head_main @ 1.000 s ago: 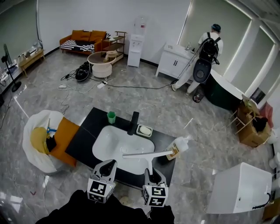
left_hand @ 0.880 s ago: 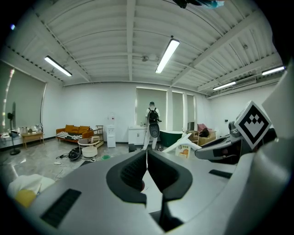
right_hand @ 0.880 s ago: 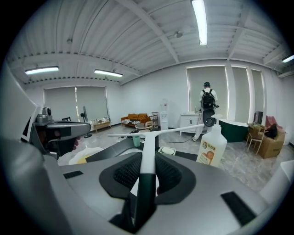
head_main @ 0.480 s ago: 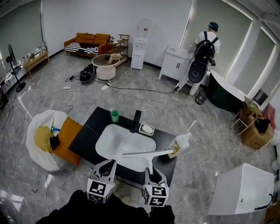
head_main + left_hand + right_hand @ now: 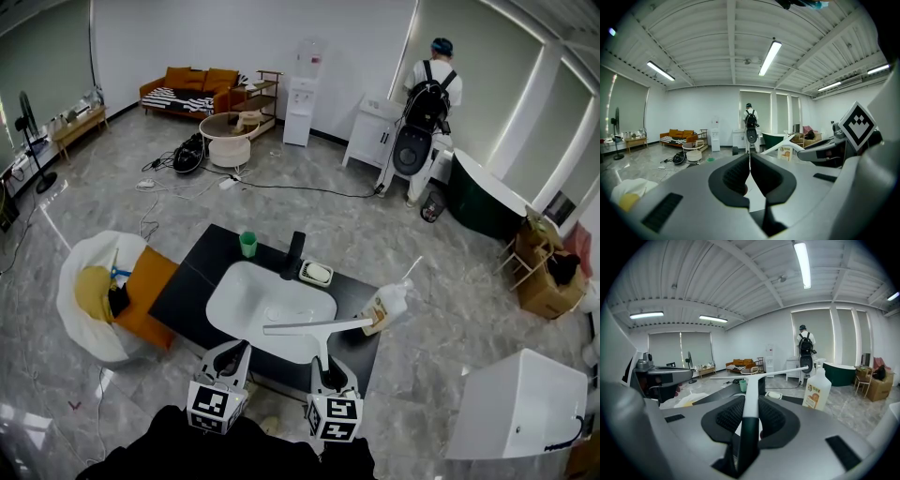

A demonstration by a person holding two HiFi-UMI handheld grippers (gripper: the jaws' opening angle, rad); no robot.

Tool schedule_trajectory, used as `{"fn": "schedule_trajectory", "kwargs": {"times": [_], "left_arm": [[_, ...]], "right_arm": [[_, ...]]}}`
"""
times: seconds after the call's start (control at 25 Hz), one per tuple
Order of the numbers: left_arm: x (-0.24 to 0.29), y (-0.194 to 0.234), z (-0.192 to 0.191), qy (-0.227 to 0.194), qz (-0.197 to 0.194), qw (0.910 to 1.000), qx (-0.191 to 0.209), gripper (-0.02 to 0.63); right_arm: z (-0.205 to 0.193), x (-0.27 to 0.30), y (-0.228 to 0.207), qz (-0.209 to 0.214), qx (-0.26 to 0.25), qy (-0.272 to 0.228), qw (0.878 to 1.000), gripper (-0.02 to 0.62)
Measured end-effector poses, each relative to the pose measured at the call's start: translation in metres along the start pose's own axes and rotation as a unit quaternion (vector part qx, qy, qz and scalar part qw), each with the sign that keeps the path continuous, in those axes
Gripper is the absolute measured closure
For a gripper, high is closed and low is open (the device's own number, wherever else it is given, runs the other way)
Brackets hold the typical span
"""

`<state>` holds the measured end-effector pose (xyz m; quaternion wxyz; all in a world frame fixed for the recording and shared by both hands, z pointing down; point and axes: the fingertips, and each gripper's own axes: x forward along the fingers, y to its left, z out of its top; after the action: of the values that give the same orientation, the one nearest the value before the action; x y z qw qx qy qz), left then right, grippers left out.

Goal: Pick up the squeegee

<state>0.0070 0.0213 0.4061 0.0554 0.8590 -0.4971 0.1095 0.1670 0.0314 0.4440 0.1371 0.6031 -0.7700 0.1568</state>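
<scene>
Moved since a second ago: person with backpack (image 5: 427, 103), far beyond both grippers, now stands more upright and closer to the white cabinet (image 5: 367, 141). Grippers and squeegee keep their places over the counter.

- Right gripper (image 5: 324, 364): jaws clamped on the handle of the squeegee (image 5: 317, 328); ribbed pads (image 5: 727, 418) press it from both sides.
- Squeegee: white, T-shaped, lifted clear of the counter. Handle runs straight out ahead of the right gripper; blade sits crosswise at the far end, above the near part of the basin.
- Left gripper (image 5: 231, 356): just beside the right gripper, on its left. Jaws closed together, nothing between them.
- Sink basin (image 5: 246, 292): white, oval, ahead of and below both grippers, set in a black countertop (image 5: 187, 286).
- Pump bottle (image 5: 386, 309): white, orange label, ahead and to the right of the right gripper, near the blade's right tip; contact cannot be told.
- Faucet (image 5: 295, 255): black, beyond the basin, straight ahead of the grippers.
- Soap dish (image 5: 316, 274): just right of the faucet.
- Green cup (image 5: 247, 244): left of the faucet, on the counter's far edge.
- White sack (image 5: 80, 323) and orange box (image 5: 142, 298): on the floor, well to the left of the left gripper.
- White box (image 5: 520, 403): on the floor, well to the right of the right gripper.
</scene>
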Motion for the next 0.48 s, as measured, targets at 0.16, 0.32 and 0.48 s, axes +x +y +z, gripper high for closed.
{"fn": "schedule_trajectory", "kwargs": {"times": [0.16,0.32,0.48], "left_arm": [[-0.0002,-0.0019,0.0005,-0.002,-0.001,1.0,0.0,0.578],[0.0002,-0.0037,0.0021,-0.002,-0.002,1.0,0.001,0.578],[0.0018,-0.0008,0.0005,-0.005,0.0,1.0,0.002,0.578]], "right_arm": [[-0.0002,-0.0018,-0.0017,-0.001,0.0,-0.001,1.0,0.488],[0.0008,-0.0023,-0.003,-0.001,-0.004,-0.002,1.0,0.489],[0.0013,-0.0001,-0.0028,-0.002,-0.004,-0.005,1.0,0.489]]}}
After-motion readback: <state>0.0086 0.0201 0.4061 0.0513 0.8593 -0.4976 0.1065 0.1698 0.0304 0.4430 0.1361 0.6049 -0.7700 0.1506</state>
